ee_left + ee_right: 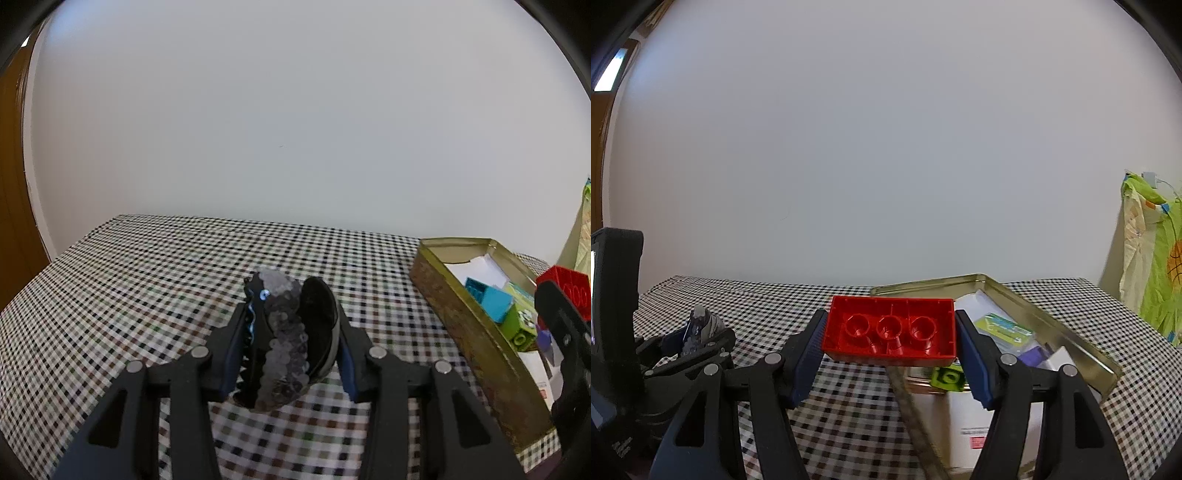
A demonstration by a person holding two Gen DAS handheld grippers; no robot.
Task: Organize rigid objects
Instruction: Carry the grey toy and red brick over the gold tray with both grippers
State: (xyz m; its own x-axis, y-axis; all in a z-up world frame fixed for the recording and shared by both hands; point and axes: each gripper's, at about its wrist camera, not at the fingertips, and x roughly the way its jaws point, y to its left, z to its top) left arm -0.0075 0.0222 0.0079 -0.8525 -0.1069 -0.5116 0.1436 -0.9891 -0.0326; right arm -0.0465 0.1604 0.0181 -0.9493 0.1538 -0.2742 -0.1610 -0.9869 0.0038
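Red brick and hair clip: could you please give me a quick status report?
Left gripper shut on hair clip, above cloth. Right gripper shut on red brick, at tin edge. Tin already holds blocks; nothing in the way.

L gripper clamps sequined hair clip | tin at right w/ blocks

Plain white wall, checked tablecloth

Glossy red plastic brick, worn brassy metal tin, checked cloth.
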